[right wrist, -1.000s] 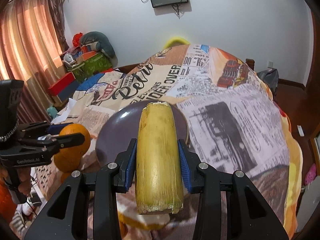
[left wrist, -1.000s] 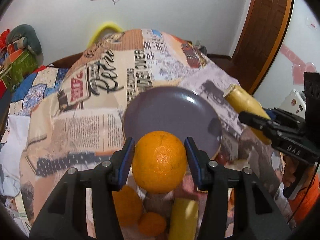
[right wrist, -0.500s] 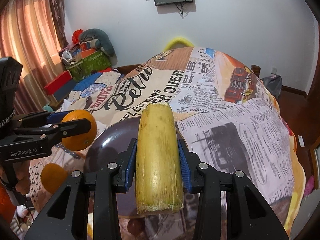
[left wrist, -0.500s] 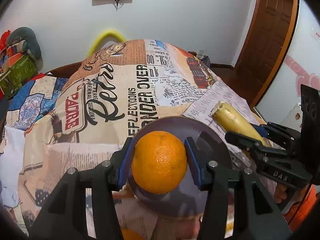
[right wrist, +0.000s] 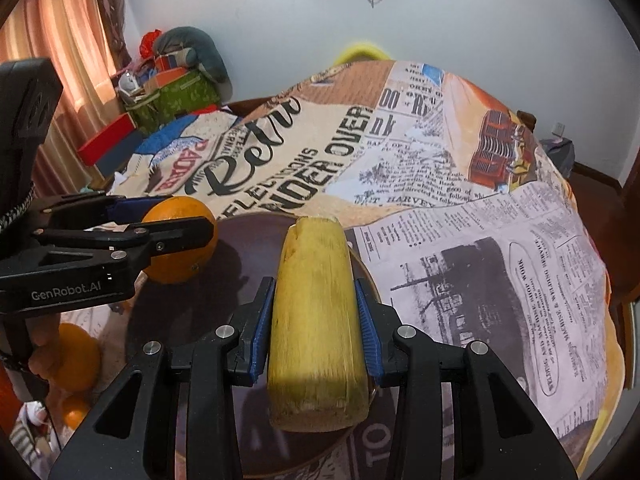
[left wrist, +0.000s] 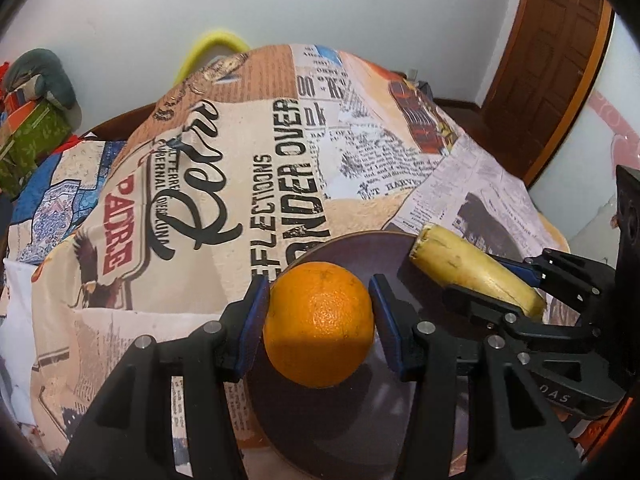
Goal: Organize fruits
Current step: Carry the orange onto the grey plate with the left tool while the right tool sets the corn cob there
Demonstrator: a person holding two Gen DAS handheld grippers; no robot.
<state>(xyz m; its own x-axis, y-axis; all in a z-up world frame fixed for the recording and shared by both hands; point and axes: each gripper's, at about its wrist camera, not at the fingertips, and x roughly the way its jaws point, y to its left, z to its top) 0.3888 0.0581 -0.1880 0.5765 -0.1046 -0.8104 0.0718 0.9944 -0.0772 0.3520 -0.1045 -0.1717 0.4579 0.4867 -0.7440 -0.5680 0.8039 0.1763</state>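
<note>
Both grippers held fruit above the plate.

The left gripper [left wrist: 320, 320] had its fingers clamped on an orange [left wrist: 319, 322], the right gripper [right wrist: 316, 332] on a yellow cut stalk [right wrist: 316, 320], both over the dark plate [left wrist: 360, 420] on the newspaper-print cloth [left wrist: 280, 160].

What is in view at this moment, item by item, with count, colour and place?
round orange: one, orange, in left gripper above plate
cut yellow stalk piece: one, pale yellow, in right gripper above plate
round plate: one, dark purple, on the cloth under both grippers
loose oranges: at least two, orange, low at left of right wrist view
newspaper-print cloth: one, beige with black text, covering the surface
left gripper: black, blue pads
right gripper: black, blue pads
</note>
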